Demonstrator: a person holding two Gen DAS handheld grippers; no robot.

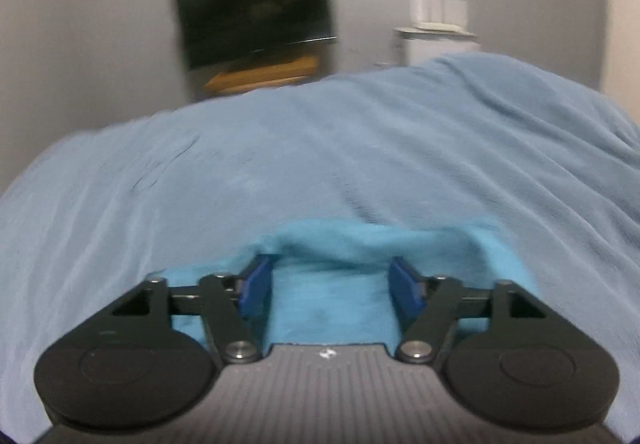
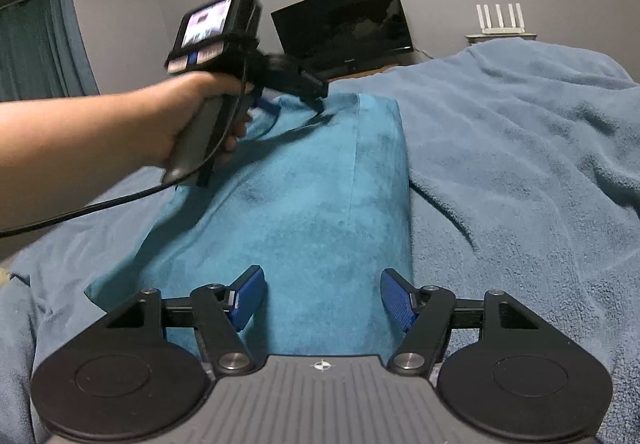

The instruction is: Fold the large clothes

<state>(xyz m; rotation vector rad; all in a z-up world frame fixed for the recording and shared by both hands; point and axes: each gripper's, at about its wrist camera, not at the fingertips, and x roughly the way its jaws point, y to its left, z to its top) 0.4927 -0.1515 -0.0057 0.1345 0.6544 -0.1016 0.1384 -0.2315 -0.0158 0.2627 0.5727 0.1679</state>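
Left claw (image 1: 331, 286) open, empty, at far end of teal garment (image 2: 304, 203). Right claw (image 2: 323, 298) open, empty, over near end. Garment folded into long strip mid-bed (image 2: 520, 163); crosswise folds apparently outstanding.

A pale blue fleecy blanket (image 2: 520, 163) covers the bed. Beyond its far edge, a black flat television screen (image 2: 344, 27) stands against the grey wall, with a white router with upright antennas (image 2: 502, 19) to its right and teal curtains (image 2: 36, 43) far left.
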